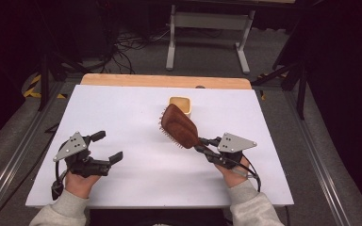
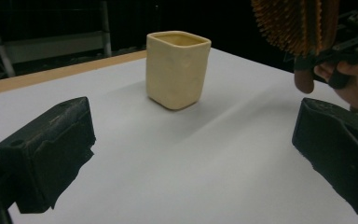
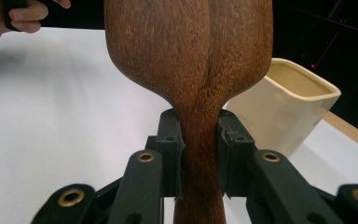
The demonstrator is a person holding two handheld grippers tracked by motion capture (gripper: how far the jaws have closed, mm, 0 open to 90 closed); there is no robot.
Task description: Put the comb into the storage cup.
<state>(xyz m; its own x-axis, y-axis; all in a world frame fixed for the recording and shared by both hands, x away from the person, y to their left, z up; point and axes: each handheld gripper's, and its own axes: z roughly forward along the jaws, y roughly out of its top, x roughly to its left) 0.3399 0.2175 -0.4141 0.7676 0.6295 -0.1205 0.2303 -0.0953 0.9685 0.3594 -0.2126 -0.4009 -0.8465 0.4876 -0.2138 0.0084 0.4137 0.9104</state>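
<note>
A brown wooden hairbrush point(image 1: 179, 126) is held above the white table, head pointing up and away toward a cream square cup point(image 1: 181, 104). My right gripper point(image 1: 203, 145) is shut on the brush's handle point(image 3: 199, 140), both jaws pressed against its sides, with the cup point(image 3: 289, 105) just behind to the right. In the left gripper view the brush's bristles point(image 2: 291, 23) hang at the top right and the cup point(image 2: 177, 67) stands upright ahead. My left gripper point(image 1: 107, 147) rests at the table's left front, open, with nothing between its jaws.
The white board point(image 1: 122, 113) covers a wooden table whose far edge point(image 1: 165, 81) shows behind it. A metal stand point(image 1: 209, 33) and cables lie on the floor beyond. Rails run along both sides of the table.
</note>
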